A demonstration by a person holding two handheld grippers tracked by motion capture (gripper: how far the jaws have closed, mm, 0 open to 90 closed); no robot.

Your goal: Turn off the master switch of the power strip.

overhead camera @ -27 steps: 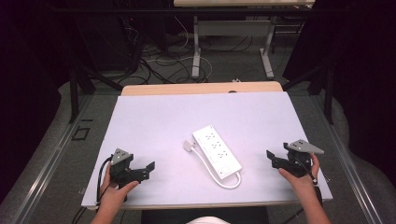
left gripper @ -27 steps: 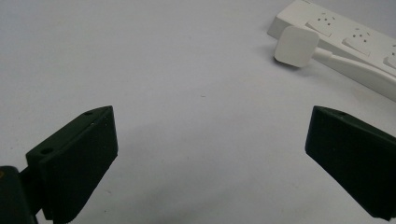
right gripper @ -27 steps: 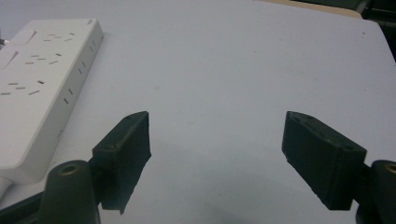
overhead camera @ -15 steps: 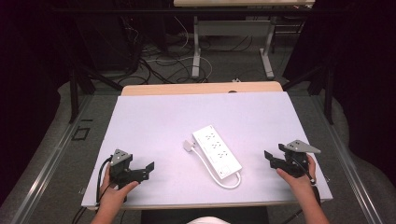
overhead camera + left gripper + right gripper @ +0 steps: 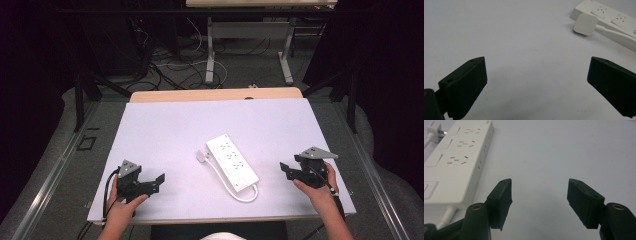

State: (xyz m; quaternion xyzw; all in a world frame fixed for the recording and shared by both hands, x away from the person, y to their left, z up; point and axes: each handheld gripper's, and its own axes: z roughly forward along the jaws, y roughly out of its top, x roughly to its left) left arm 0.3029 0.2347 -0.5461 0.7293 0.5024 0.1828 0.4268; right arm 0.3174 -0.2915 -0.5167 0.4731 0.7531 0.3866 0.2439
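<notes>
A white power strip (image 5: 232,160) lies at an angle in the middle of the white table top (image 5: 200,120). Its white plug (image 5: 202,156) rests beside its far end, and its cable (image 5: 245,196) loops round the near end. My left gripper (image 5: 159,181) sits near the front left edge, open and empty, pointing right toward the strip. In the left gripper view the gripper (image 5: 536,62) has wide jaws over bare table, with the plug (image 5: 585,23) and strip (image 5: 616,23) ahead. My right gripper (image 5: 284,170) is right of the strip, open and empty (image 5: 540,182), with the strip (image 5: 456,162) to its left.
A wooden strip (image 5: 215,94) shows at the table's far edge. Beyond it, loose cables (image 5: 170,70) and metal table legs (image 5: 210,55) stand on the floor. Bare table surface lies on both sides of the power strip.
The right gripper has edged slightly left toward the power strip. The left gripper and the strip have stayed where they were.
</notes>
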